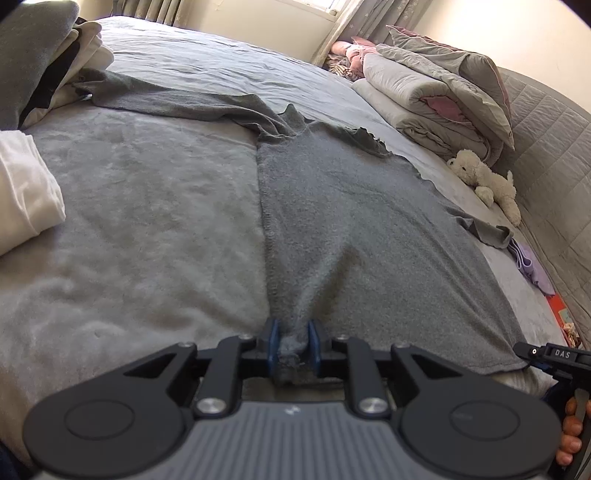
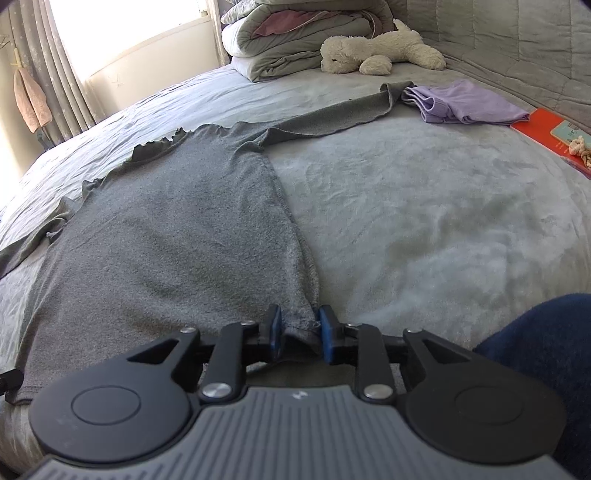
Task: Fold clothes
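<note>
A grey long-sleeved knit top (image 1: 351,221) lies spread flat on the grey bed cover (image 1: 140,206), neckline away from me, both sleeves stretched out sideways. It also shows in the right wrist view (image 2: 166,229). My left gripper (image 1: 293,341) is shut on the hem at the top's left bottom corner, the fabric bunched between the blue pads. My right gripper (image 2: 300,334) is shut on the hem at the right bottom corner. The right gripper's body shows at the left view's right edge (image 1: 554,356).
A pile of folded clothes (image 1: 44,62) and a white garment (image 1: 26,192) lie at the left. Folded quilts (image 2: 295,33), a white plush dog (image 2: 380,51), a lilac garment (image 2: 461,101) and an orange book (image 2: 554,136) lie near the padded headboard (image 1: 554,166).
</note>
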`<state>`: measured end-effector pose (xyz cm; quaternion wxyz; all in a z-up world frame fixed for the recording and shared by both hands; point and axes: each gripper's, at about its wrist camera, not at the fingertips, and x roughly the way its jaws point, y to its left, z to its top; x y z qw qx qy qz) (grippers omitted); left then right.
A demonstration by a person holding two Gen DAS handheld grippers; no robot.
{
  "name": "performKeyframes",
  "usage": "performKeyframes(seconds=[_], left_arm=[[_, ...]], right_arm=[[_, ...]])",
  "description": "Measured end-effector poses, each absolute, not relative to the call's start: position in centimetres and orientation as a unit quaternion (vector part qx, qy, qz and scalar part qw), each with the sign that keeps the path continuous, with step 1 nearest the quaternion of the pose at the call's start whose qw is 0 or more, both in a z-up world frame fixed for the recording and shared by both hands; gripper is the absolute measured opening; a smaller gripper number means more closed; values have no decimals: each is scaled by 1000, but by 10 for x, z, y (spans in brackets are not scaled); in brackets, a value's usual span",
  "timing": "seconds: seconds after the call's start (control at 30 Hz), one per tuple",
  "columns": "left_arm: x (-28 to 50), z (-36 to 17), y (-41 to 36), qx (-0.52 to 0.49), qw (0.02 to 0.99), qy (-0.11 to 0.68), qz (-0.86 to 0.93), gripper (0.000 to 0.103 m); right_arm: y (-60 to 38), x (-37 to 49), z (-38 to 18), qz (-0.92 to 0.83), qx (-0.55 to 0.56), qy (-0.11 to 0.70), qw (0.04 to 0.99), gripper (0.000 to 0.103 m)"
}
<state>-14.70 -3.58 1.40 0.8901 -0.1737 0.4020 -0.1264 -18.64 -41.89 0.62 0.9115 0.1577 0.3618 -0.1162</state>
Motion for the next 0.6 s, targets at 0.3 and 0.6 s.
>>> performKeyframes(seconds=[0.3,0.6], left_arm=[[-143,13,-16,-257,875,393,-118,22],[-138,13,-21,-224,886,389,-115,26]], right_arm=[[-419,-184,5,-117,157,356,914,29],[-415,-181,3,-119,142,363,913,29]])
